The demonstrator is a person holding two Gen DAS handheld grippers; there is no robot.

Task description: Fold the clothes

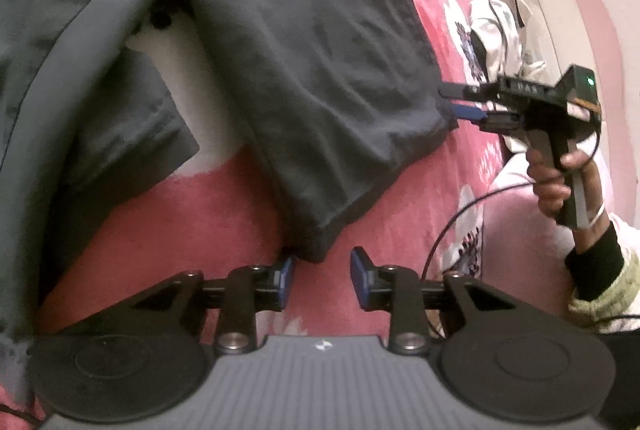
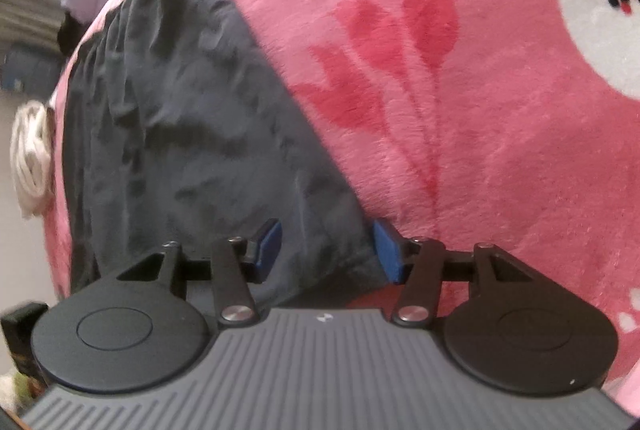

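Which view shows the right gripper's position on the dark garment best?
The left wrist view: it shows the whole right gripper from the side, open at a corner of the dark garment. The right wrist view shows only its own fingers straddling the garment's hem.

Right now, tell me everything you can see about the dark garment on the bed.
The dark grey garment looks like thin, wrinkled woven cloth with stitched hems, lying flat and partly folded on a pink floral plush blanket. One hemmed corner points at the open left gripper, which does not grip it. The right gripper, jaws open, straddles another hemmed corner. What kind of garment it is stays unclear.
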